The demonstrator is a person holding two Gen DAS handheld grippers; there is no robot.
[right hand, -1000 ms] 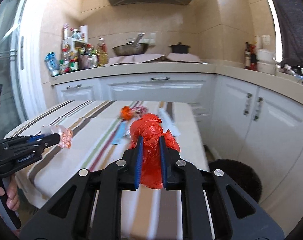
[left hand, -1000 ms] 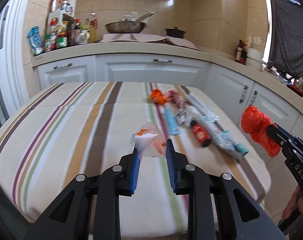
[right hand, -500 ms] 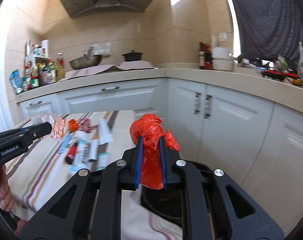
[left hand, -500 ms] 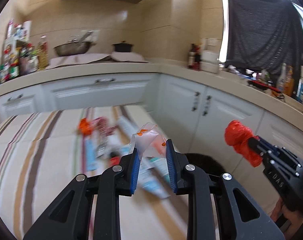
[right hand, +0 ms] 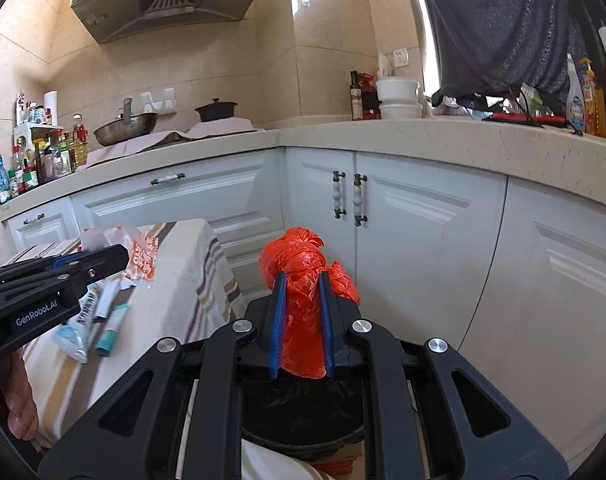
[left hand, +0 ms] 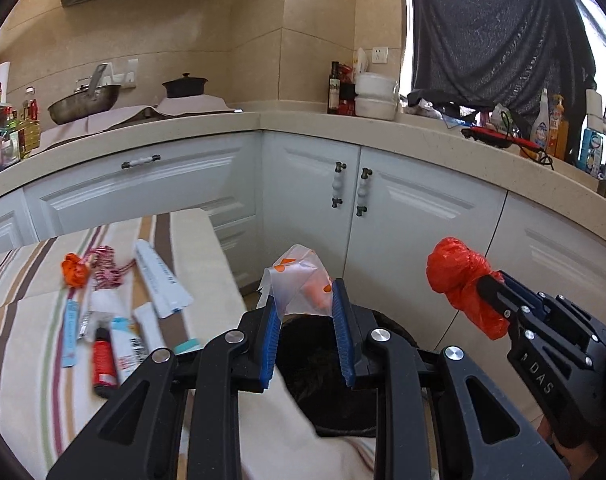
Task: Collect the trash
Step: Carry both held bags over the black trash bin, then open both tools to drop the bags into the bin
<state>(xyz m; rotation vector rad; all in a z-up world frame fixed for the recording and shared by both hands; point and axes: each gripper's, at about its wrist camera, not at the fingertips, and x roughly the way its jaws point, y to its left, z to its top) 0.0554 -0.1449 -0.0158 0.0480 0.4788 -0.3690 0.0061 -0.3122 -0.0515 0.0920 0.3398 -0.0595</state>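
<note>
My left gripper [left hand: 305,300] is shut on a clear plastic wrapper with orange print [left hand: 299,286], held above the black-lined trash bin [left hand: 335,392] on the floor. To its right, my right gripper [left hand: 485,280] is shut on a crumpled red plastic bag [left hand: 459,270]. In the right wrist view the red bag [right hand: 299,264] sits between the blue pads over the bin [right hand: 303,412], and the left gripper [right hand: 119,256] with the wrapper [right hand: 139,250] shows at the left. More trash lies on the striped table [left hand: 23,360]: an orange scrap [left hand: 73,274], a red tube [left hand: 103,360], white wrappers [left hand: 159,280].
White cabinets [left hand: 419,216] stand close behind the bin, under a beige counter [left hand: 423,138] with bottles and bowls. A wok [left hand: 83,102] and black pot [left hand: 185,86] sit on the far counter. A hand [right hand: 19,404] grips the left tool's handle.
Both grippers have swung right, off the table and over the trash bin, each still holding its item. The table trash now lies at the left.
</note>
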